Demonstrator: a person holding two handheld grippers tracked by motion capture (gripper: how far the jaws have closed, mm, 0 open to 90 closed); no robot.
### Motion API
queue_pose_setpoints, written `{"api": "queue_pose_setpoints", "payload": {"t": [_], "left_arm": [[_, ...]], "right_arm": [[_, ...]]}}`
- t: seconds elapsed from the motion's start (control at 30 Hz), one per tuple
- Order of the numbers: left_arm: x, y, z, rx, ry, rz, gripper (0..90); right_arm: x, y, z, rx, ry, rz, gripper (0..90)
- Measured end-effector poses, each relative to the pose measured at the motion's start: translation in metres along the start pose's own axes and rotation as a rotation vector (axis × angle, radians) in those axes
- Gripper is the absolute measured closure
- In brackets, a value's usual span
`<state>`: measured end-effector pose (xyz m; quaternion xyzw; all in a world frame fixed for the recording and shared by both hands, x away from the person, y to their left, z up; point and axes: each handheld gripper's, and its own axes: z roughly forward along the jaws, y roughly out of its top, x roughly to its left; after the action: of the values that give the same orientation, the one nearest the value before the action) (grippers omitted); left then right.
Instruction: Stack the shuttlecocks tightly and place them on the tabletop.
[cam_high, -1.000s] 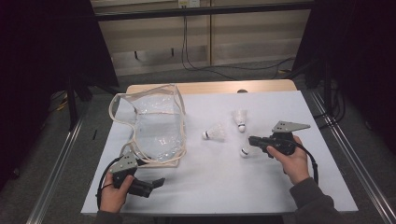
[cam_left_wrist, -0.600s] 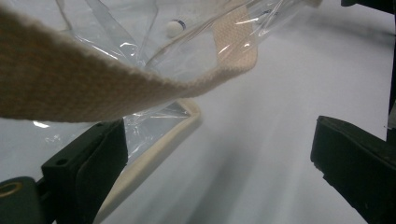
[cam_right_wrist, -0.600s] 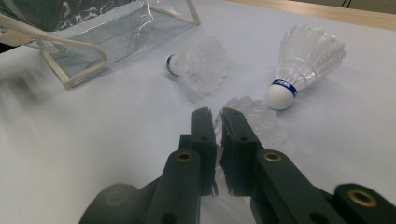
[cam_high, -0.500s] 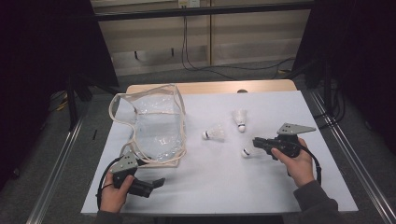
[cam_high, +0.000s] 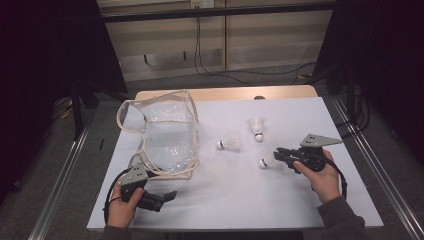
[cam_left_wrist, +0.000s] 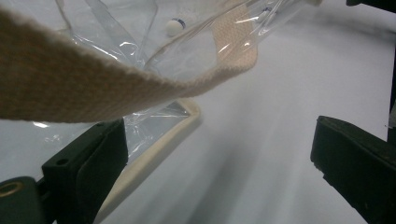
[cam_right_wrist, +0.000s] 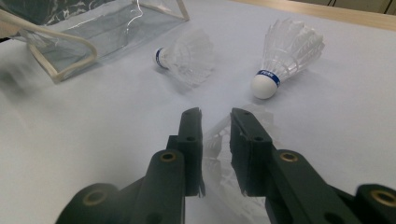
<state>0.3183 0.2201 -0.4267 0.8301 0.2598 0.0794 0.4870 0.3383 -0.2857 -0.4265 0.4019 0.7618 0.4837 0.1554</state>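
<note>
Partly hidden shuttlecock (cam_right_wrist: 219, 140), seemingly ungripped.

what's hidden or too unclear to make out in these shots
- Nearest shuttlecock, right gripper view: its cork is hidden by the right gripper; whether the pads press its feathers is unclear, though the jaws have just been opening.
- Left gripper, left gripper view: the woven strap crosses close to the lens, blurred, covering much of the clear bag.
- High view: print on the two far shuttlecocks is too small.
</note>
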Motion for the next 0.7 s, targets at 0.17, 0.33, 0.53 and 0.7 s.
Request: {"api": "queue_pose_setpoints", "payload": {"t": [0.17,0.33,0.53,0.7], "left_arm": [[0.0001,0.0001,0.0000,-0.001,-0.001,-0.001,3.9],[0.0000,-0.0001,0.0000,-0.002,0.000,0.000,4.0],[0.0000,0.0001,0.0000,0.000,0.001,0.000,4.0],[0.0001,0.0002,-0.0001,0.001,0.001,0.002,4.0]], "right_arm": [[0.0017,-0.0004,-0.0006,0.005,-0.011,-0.009,66.4],[0.0034,-0.0004,-0.0012,0.014,-0.022,-0.021,59.7],[0.0025,-0.0030,-0.0029,0.015,-0.036,-0.023,52.6],[0.0011,-0.0057,-0.0043,0.020,-0.041,-0.015,51.0]]}}
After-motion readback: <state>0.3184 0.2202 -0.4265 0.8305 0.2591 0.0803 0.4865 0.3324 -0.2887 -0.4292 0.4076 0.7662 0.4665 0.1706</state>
